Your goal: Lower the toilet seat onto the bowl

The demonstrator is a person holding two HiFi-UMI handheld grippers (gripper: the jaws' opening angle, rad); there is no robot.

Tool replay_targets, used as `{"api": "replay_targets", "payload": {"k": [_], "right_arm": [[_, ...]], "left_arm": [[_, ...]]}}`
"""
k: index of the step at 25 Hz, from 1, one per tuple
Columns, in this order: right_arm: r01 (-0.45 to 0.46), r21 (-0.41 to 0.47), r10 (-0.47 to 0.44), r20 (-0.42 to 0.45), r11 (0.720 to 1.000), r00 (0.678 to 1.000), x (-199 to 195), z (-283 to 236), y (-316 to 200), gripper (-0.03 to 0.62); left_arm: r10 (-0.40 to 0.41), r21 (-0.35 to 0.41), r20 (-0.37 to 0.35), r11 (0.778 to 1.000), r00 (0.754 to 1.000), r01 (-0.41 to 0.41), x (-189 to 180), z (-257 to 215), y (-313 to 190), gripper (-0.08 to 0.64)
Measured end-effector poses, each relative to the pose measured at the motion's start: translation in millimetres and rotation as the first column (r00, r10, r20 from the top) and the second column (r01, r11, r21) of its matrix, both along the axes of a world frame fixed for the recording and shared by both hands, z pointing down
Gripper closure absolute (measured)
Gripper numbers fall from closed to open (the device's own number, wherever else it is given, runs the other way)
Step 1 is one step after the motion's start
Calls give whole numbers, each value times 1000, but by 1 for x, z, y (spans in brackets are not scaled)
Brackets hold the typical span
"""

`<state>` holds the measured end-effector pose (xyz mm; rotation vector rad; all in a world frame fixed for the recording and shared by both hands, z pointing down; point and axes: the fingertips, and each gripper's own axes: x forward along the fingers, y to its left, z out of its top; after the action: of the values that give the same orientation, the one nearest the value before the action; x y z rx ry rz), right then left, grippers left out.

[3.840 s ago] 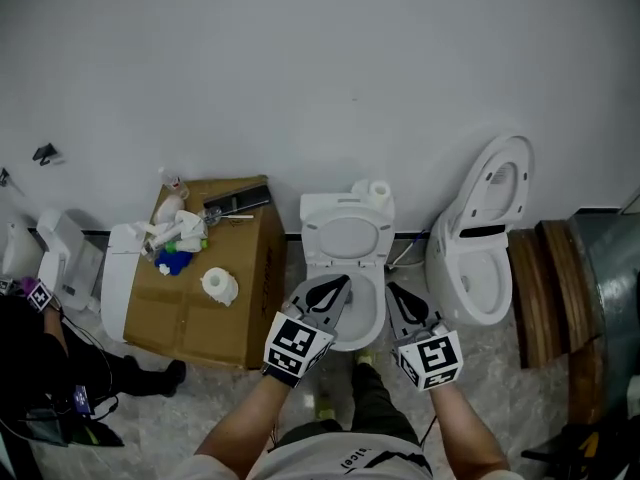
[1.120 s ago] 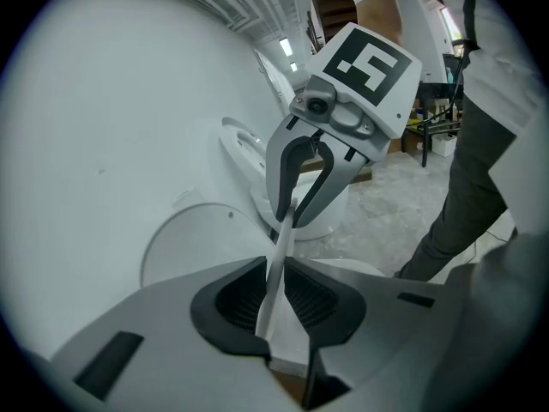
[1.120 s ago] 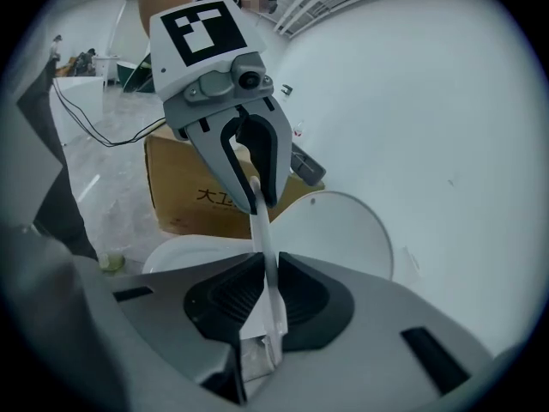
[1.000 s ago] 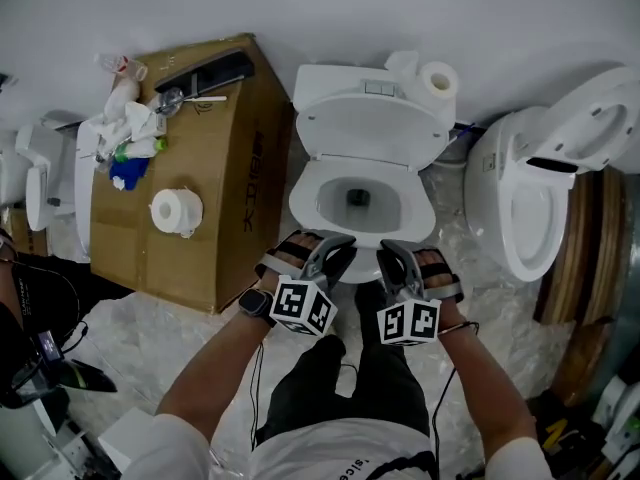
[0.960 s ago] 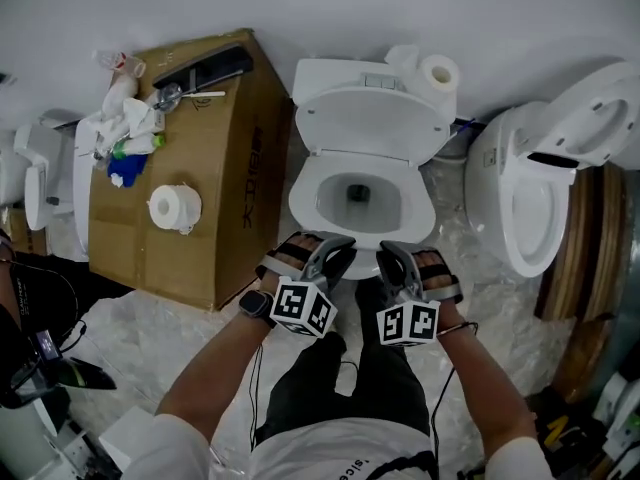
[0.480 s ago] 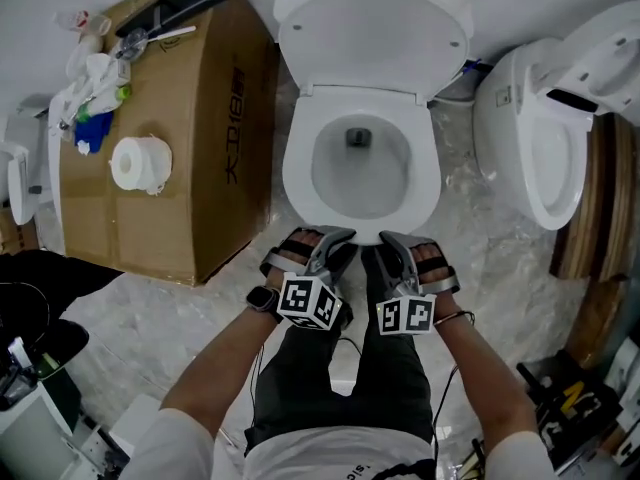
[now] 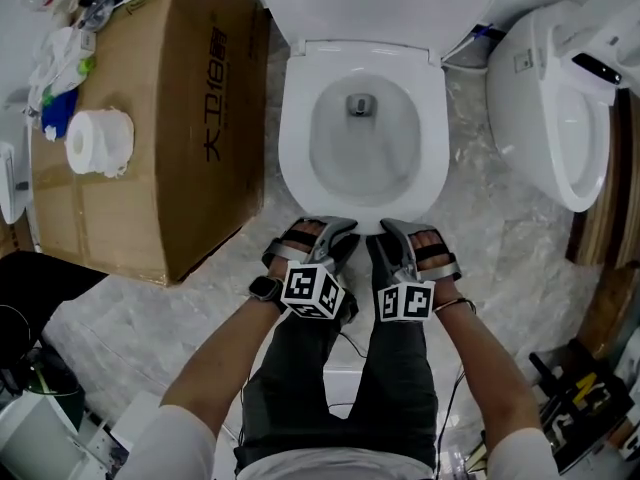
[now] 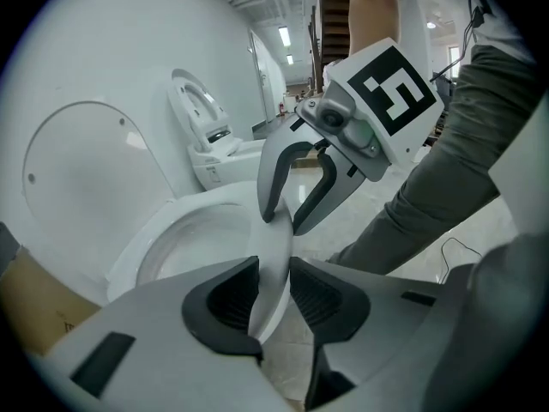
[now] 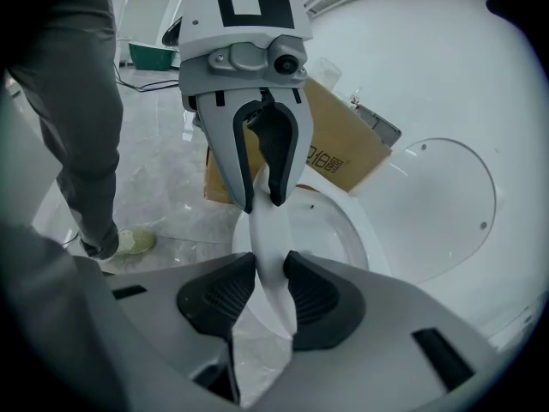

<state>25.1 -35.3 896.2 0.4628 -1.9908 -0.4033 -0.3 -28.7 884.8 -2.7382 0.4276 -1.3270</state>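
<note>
The white toilet seat (image 7: 297,153) lies flat on the bowl (image 7: 362,143), and the lid (image 7: 380,8) stands up behind it. Both grippers sit side by side at the seat's front edge. My left gripper (image 7: 335,233) is shut on the rim: in the left gripper view (image 8: 273,294) its pads press on the seat (image 8: 276,256). My right gripper (image 7: 392,233) has its jaws opening, with the rim (image 9: 268,234) still between them in the right gripper view (image 9: 271,290). Each view also shows the other gripper (image 8: 285,221) (image 9: 262,202) astride the rim.
A cardboard box (image 7: 150,168) stands left of the toilet with a toilet roll (image 7: 98,140) and clutter on top. A second toilet (image 7: 565,118) stands at the right. The person's legs and sandalled feet are right behind the grippers on the marble floor (image 7: 500,258).
Both grippers have come down from over the bowl to its front edge, with the seat's rim between their jaws. The head view has tipped further down and closer to the toilet.
</note>
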Motion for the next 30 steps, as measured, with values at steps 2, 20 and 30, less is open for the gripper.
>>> {"api": "replay_targets", "payload": {"k": [2,20,30], "right_arm": [[7,-7,-7,-10,1000,1000,-1,15,2,468],[64,-38,-68,-97,997,993,-2,97,6,456],[-17,-90,14,-40,996,999,-1,63,15,449]], "left_arm": [[-4,-8,3,1000,1000,4,-1,14,2,451],[-31,-76,43,997,999,34,0,93,3,451],[-98,-103,-7,990,995,97,3,53,3,451]]}}
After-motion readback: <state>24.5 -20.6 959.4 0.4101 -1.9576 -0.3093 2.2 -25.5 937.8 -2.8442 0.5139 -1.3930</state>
